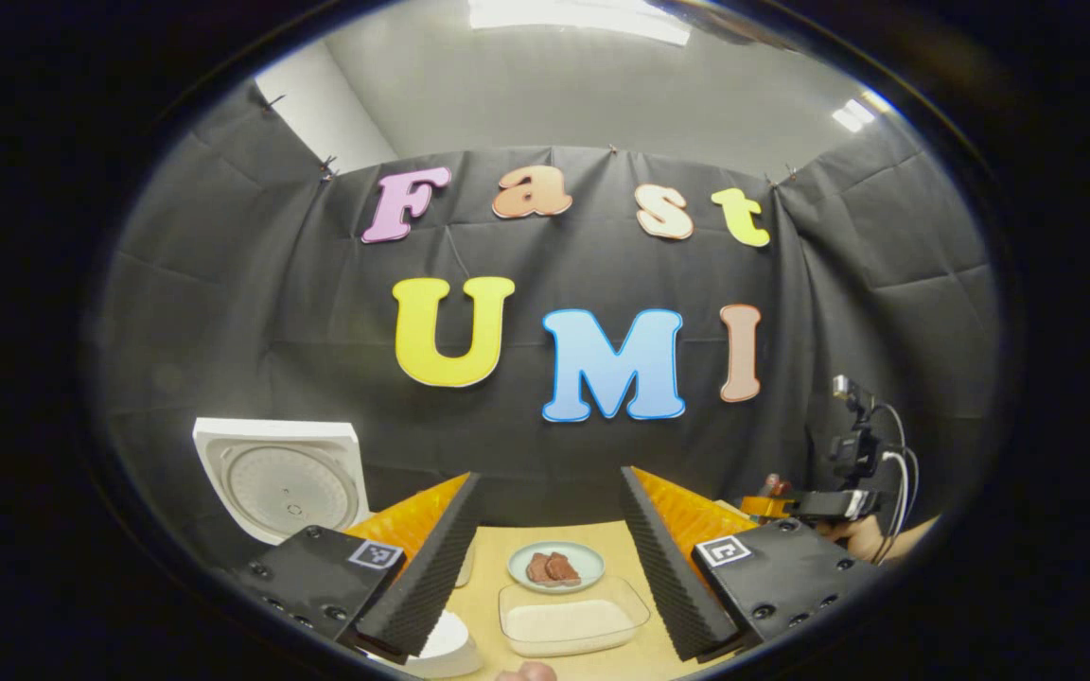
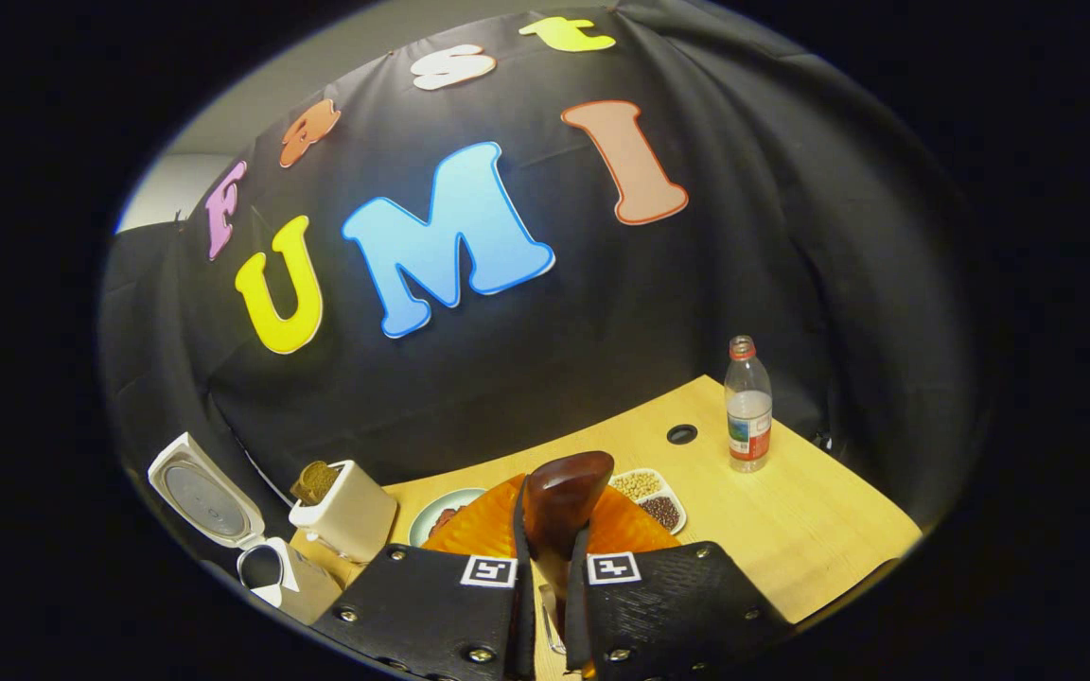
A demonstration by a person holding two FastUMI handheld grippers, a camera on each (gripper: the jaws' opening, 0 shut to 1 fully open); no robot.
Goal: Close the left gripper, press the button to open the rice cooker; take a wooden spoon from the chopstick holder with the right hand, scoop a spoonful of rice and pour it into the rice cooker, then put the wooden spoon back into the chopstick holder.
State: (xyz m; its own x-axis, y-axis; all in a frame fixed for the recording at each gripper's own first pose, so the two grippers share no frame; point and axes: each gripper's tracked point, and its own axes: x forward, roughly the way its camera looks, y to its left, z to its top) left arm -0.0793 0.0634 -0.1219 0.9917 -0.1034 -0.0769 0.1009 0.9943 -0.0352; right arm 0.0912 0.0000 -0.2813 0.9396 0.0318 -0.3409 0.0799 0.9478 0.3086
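Wooden spoon [image 2: 564, 501] sits right between the two fingers of the right gripper [image 2: 550, 567], which are squeezed tight on its handle. Its dark, shiny, rounded bowl sticks up past the fingertips.

Behind it, the right gripper view shows a small split dish of beans [image 2: 651, 497], a clear plastic bottle [image 2: 748, 405] standing on the pale wooden table [image 2: 819, 530], a cream chopstick holder [image 2: 344, 515] and the white rice cooker [image 2: 223, 530] with its lid tipped up.

In the left gripper view, the left gripper [image 1: 550, 558] has its ridged fingers spread wide apart and holds nothing. Between them lie a clear box of white rice [image 1: 571, 619] and a small round plate of brown food [image 1: 556, 566]. The cooker's open lid [image 1: 282, 478] shows a round metal plate inside. Far to the right, a hand [image 1: 871, 541] holds the other gripper.
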